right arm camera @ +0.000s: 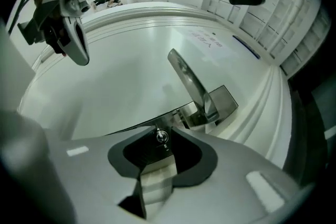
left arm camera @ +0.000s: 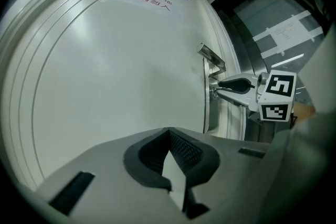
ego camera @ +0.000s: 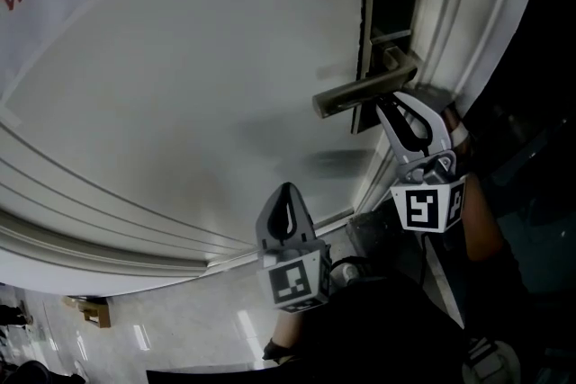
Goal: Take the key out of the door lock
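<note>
Key [right arm camera: 161,136] sits in the lock just under the door handle [right arm camera: 191,86]. The right tool [right arm camera: 160,144] is clenched on it, one pad on either side of its head. The left tool [left arm camera: 169,136] is closed on nothing and is held well apart from the handle, facing the white door [left arm camera: 115,76].

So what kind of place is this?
Probably an indoor hallway, right at a white door. You can see its metal lever handle, a key in its lock plate, and shiny floor tiles below.
</note>
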Action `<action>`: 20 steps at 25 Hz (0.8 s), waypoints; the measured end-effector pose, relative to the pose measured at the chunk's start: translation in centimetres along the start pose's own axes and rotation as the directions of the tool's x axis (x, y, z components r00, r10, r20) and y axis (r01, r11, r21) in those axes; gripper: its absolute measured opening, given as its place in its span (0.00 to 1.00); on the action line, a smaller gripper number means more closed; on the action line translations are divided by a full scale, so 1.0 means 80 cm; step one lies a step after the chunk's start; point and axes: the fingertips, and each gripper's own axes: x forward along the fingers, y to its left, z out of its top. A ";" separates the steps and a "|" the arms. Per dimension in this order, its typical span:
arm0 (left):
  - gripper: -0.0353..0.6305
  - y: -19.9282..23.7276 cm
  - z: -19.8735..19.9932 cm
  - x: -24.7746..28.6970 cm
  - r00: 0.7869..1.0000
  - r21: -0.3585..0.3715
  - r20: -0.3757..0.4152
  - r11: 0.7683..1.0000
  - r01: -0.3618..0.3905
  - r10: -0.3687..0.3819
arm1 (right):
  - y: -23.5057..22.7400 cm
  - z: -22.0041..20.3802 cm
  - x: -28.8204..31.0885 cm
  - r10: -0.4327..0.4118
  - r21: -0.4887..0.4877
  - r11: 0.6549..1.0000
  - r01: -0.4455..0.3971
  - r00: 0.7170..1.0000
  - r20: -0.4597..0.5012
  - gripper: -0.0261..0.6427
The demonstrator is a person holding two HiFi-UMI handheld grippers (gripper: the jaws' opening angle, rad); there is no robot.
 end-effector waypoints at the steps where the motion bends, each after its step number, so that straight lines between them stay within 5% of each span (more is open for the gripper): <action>1: 0.05 -0.002 0.000 0.001 1.000 -0.001 -0.002 1.000 0.004 -0.004 | -0.001 0.001 0.002 0.001 -0.026 1.000 -0.001 1.000 0.002 0.17; 8: 0.05 -0.002 0.001 0.005 1.000 -0.024 -0.008 1.000 -0.001 0.000 | 0.003 0.000 0.006 0.031 -0.112 0.993 -0.033 0.999 -0.019 0.08; 20: 0.05 -0.013 -0.003 0.020 1.000 -0.023 -0.012 0.999 0.025 -0.025 | 0.002 -0.001 0.006 0.044 -0.085 0.995 -0.047 0.999 -0.029 0.06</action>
